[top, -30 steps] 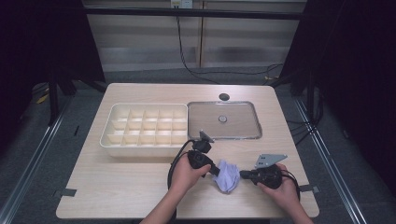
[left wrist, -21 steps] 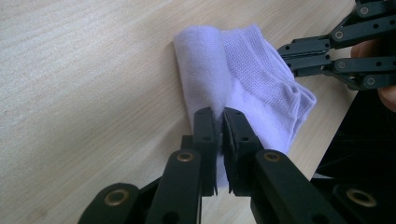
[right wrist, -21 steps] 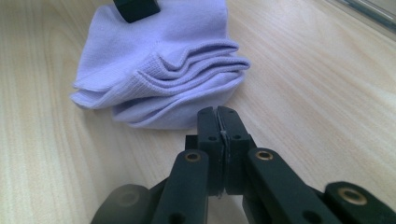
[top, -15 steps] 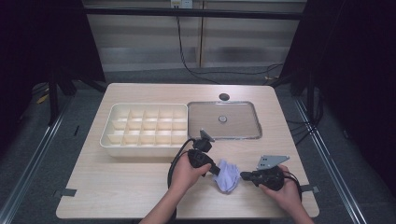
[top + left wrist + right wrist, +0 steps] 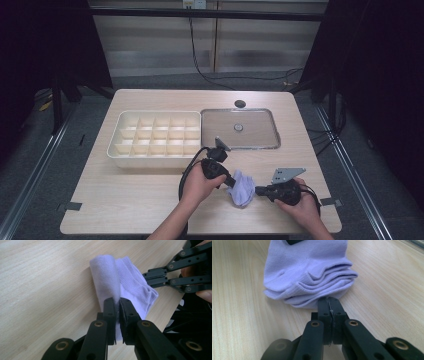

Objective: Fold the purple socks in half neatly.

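Here the pale lilac sock lies bunched on the near part of the wooden table, folded over itself into several layers, between the person's two hands and well short of the tray and the lid. The left gripper has its jaws pinched tight on one rolled edge of the fabric, cloth showing between the pads, probably to anchor that end so the fold does not spring open. The right gripper meets the sock from the opposite side with its jaws pressed together at the stacked folds; its tips touch the cloth's lower edge, but whether a thin layer is caught between them cannot be told. Holding both ends this way seems meant to keep the bundle compact while it is folded or rolled tighter.

Farther back, the cream compartment tray stands with its cells open upward, likely the place where the folded sock is meant to go. Just beside it on the right lies the clear lid, flat on the table and apart from the tray, leaving the compartments free to reach. A small dark round thing sits beyond the lid.
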Motion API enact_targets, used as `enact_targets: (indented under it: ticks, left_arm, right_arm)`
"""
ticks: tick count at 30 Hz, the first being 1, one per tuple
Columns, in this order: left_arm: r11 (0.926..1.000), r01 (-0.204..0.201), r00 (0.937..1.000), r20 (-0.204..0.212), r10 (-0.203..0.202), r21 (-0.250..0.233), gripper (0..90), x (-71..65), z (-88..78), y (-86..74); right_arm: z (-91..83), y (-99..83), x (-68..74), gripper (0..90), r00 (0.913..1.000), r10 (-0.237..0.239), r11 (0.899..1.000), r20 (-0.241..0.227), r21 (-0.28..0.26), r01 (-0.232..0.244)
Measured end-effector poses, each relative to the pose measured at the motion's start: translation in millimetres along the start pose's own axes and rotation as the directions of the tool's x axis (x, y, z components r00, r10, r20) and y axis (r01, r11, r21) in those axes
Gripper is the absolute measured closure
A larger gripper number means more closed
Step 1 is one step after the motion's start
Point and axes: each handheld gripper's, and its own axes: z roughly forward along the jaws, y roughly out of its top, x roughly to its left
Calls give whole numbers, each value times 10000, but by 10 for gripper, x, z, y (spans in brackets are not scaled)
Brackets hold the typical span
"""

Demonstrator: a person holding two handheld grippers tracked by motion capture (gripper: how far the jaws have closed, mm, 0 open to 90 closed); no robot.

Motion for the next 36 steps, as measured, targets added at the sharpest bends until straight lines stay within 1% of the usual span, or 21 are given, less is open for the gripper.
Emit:
enact_targets:
  ticks: [1, 2, 4, 7, 12, 14, 16, 17, 18, 21, 22, 23, 25, 26, 28, 29, 31, 32, 33, 34, 36]
  left_arm:
    - [10000, -43, 10000, -84, 43, 42, 841, -6, -1, 4]
    - [10000, 12, 9999, -140, -12, -8, 841, -19, 4, 8]
    - [10000, -25, 9999, -132, 25, 1, 841, -30, 9, 14]
    - [9998, -179, 9996, -210, 181, 105, 842, -48, 4, 24]
    - [10000, -85, 9999, -83, 85, -37, 842, -78, 10, 28]
    - [9998, -173, 9998, -80, 173, 2, 841, -78, 10, 30]
    - [9999, -158, 9999, -49, 158, 7, 842, -81, 12, 28]
    - [9997, -229, 9997, -98, 229, 44, 842, -82, 9, 29]
    - [9998, -184, 9997, -135, 183, -8, 842, -94, 11, 29]
    - [9996, -287, 9994, -180, 287, 1, 843, -108, 11, 35]
    - [9992, -384, 9991, -180, 385, 60, 843, -108, 9, 39]
    - [9995, -308, 9994, -169, 307, -3, 844, -119, 13, 40]
    - [9994, -358, 9993, -143, 358, -3, 844, -129, 19, 49]
    - [9994, -335, 9992, -201, 336, 21, 844, -138, 19, 54]
    - [9998, -189, 9998, -68, 188, -99, 844, -152, 27, 59]
    - [9994, -350, 9993, -124, 350, 30, 843, -148, 25, 61]
    - [9988, -480, 9988, -114, 481, 48, 843, -154, 29, 68]
    - [9991, -434, 9990, -74, 434, -16, 844, -159, 37, 65]
    - [9987, -510, 9987, -46, 510, 46, 844, -159, 37, 66]
    - [9991, -414, 9991, 12, 414, -50, 844, -172, 46, 65]
    - [9993, -374, 9993, 22, 374, -99, 844, -187, 56, 65]
  right_arm:
    - [1, 2, 1, 890, 10000, 8, 10000, -7, -1, -8]
    - [2, 2, 1, 890, 10000, -5, 10000, -13, 25, 5]
    - [3, 2, -1, 890, 10000, -13, 10000, -25, 19, 13]
    - [5, 2, -2, 890, 10000, -34, 10000, -35, 16, 34]
    - [14, 10, 8, 891, 10000, -54, 10000, -57, 28, 54]
    - [20, 19, 11, 891, 9999, -136, 9999, -10, 27, 137]
    - [24, 21, 16, 891, 9999, -113, 9999, -47, 36, 113]
    - [26, 22, 16, 891, 9999, -115, 9999, -50, 33, 115]
    - [27, 24, 16, 891, 9999, -125, 9999, -52, 33, 126]
    - [32, 27, 20, 891, 9999, -95, 10000, -84, 22, 95]
    - [34, 29, 22, 891, 9999, -106, 9999, -76, 30, 106]
    - [35, 30, 22, 890, 9999, -141, 9999, -70, 44, 142]
    - [38, 33, 24, 891, 9998, -184, 9998, -70, 38, 184]
    - [40, 33, 24, 891, 9998, -181, 9998, -98, 30, 181]
    - [42, 34, 24, 890, 9998, -175, 9998, -92, 26, 176]
    - [43, 34, 25, 890, 9998, -160, 9999, -103, 21, 161]
    - [44, 36, 32, 890, 9998, -160, 9999, -70, 42, 160]
    - [47, 38, 36, 890, 9998, -162, 9999, -81, 40, 162]
    - [48, 41, 40, 890, 9998, -163, 9999, -88, 51, 164]
    - [52, 42, 40, 889, 9998, -194, 9998, -93, 29, 194]
    - [56, 45, 45, 888, 9998, -175, 9998, -97, 14, 175]
